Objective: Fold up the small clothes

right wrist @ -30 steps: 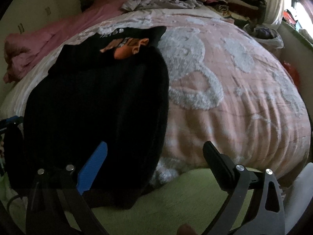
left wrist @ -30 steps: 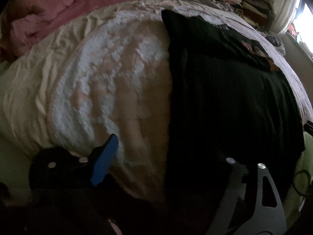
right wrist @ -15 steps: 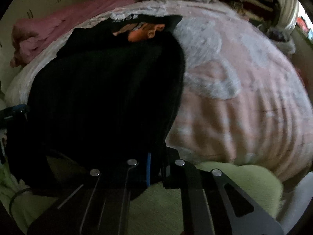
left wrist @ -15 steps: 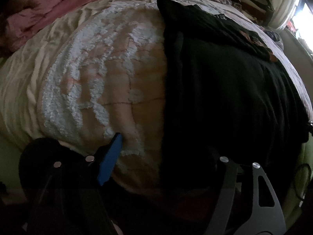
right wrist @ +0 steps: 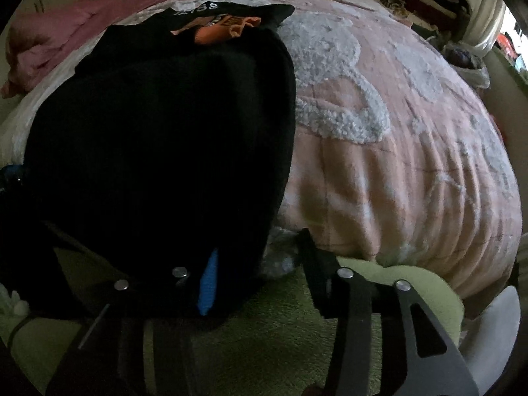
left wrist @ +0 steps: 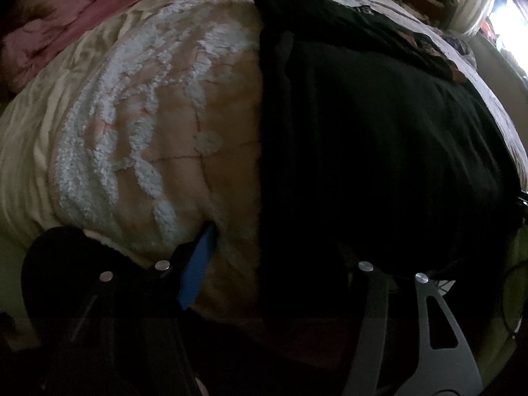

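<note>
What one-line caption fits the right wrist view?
Right gripper opening at the near hem of a black garment spread on a pink bedspread.

We see white print on the black garment (right wrist: pixel 158 138) near its far edge; in the right wrist view it appears upside down and only partly legible, something like "SS" or "69"; in the left wrist view the same print is too blurred to make out; we find no other readable text.

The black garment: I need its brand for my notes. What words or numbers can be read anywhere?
White letters on the black garment near its far end: too blurred and distorted to read reliably.
Orange print beside them: no legible text.
Nothing else bears readable text.
</note>
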